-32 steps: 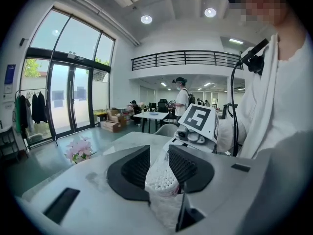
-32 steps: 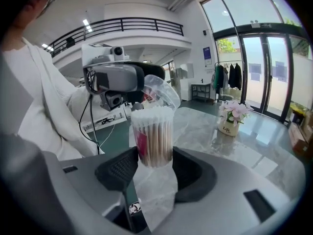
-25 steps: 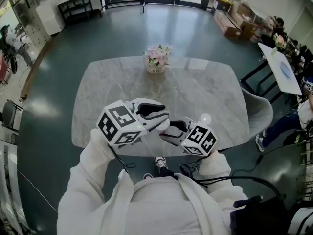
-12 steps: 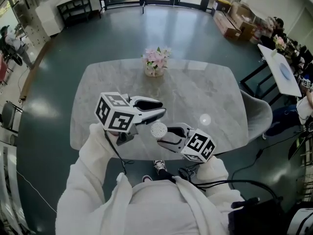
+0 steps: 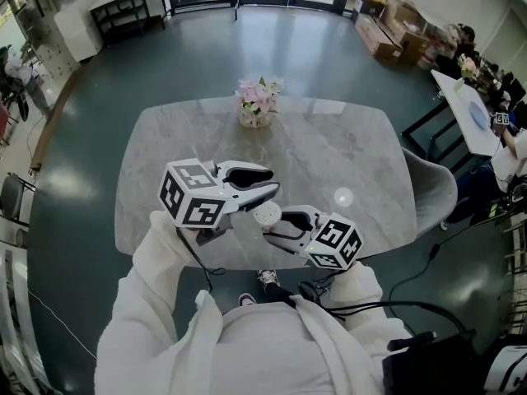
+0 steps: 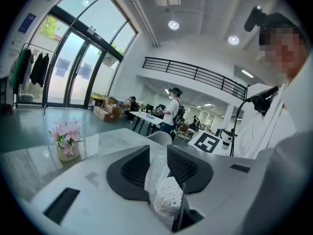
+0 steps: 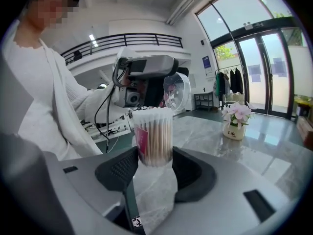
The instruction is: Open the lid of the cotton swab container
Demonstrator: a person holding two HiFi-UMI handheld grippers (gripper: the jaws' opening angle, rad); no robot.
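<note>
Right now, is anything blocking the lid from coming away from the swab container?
Nothing visible does. The lid is off, held in the left gripper, apart from the open container in the right gripper.

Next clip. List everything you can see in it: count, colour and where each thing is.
table: one, grey-white marble, middle of the room
flower pot: one, pink blooms in a cream pot, far side of the table
chair: one, grey, at the table's right edge
cardboard boxes: several, brown, on the floor at far right
cotton swab container: one, clear, white-tipped swabs, between the right gripper's jaws, above the table's near edge
lid: one, clear, off the container, between the left gripper's jaws
left gripper: grey with black pads, shut on the lid
right gripper: grey with black pads, shut on the container
sleeves: two, white, behind the grippers
</note>
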